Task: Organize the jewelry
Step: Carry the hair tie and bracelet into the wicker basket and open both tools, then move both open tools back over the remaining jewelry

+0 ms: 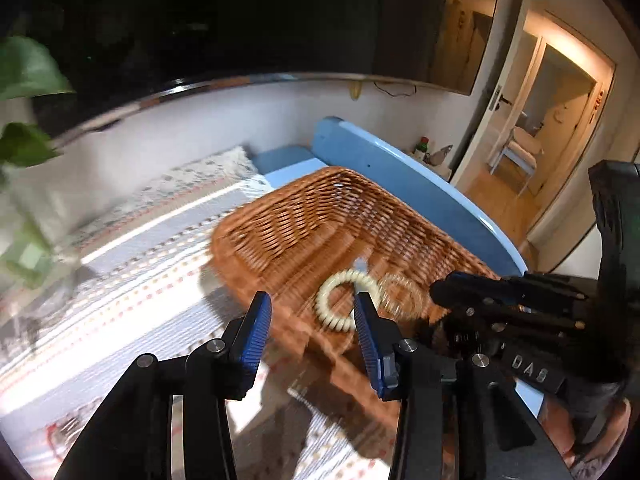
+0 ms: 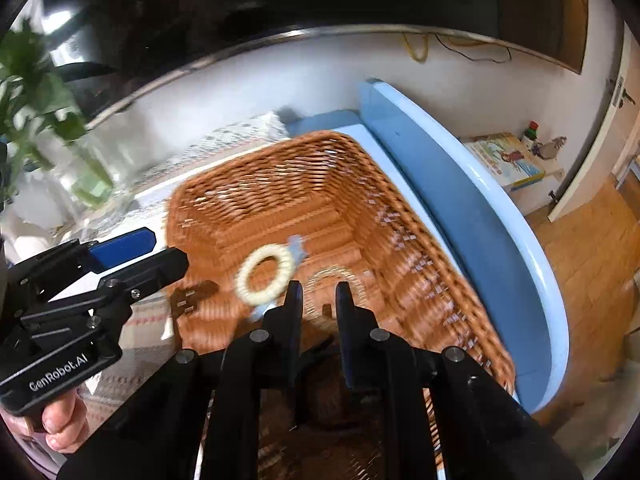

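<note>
Patterned cloth covers the worktop (image 1: 132, 280), where a brown wicker basket (image 2: 248, 196) sits against its blue right edge, holding a cream beaded bracelet (image 2: 265, 275) and a thin golden bangle (image 2: 334, 272) on its floor. Left gripper (image 1: 312, 320) is spread wide and empty at the basket's near rim; right gripper (image 2: 318, 296) is parted narrowly, gripping nothing.

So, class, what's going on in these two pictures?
A person holds a tool in each hand over a wicker basket on a patterned cloth. A cream bracelet and a blurred paler one lie in the basket. The left tool is open, the right tool hangs just above the paler bracelet; neither holds anything.
</note>
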A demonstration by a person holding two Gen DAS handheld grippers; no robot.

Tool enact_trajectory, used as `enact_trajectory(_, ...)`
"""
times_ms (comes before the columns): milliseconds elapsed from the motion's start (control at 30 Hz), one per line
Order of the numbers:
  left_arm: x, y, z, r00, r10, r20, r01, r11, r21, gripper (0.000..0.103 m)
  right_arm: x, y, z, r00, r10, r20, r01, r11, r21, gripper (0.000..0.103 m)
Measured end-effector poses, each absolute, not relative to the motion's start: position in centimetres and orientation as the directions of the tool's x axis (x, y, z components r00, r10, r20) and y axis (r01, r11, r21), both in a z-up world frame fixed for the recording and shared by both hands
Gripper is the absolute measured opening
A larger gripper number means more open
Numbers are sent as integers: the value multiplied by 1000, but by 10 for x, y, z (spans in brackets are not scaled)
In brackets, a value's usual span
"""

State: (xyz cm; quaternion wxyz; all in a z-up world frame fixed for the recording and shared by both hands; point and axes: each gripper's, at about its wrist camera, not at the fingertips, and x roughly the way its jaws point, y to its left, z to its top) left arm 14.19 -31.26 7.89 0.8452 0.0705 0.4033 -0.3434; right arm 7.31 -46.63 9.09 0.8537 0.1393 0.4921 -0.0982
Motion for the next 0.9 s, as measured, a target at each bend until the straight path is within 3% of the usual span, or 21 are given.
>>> enact_trajectory(167, 117, -239, 97, 443, -572, -690, 608, 757, -238, 44, 58, -427, 115, 541, 4, -841, 241, 957, 159, 39)
enact_trajectory(400, 82, -129, 109, 484, -583, -653, 505, 795, -336, 65, 43, -348, 138, 573, 91, -815, 104, 978, 182, 45)
enact_trajectory(433, 75, -113, 108, 479, -592, -649, 495, 792, -357, 66, 42, -337, 140, 574, 102, -813, 85, 979, 183, 50)
enact_trajectory(900, 17, 36, 70, 622, -392, -678, 266, 920, -288, 66, 40, -206, 118, 495, 249, -832, -112, 968, 223, 51)
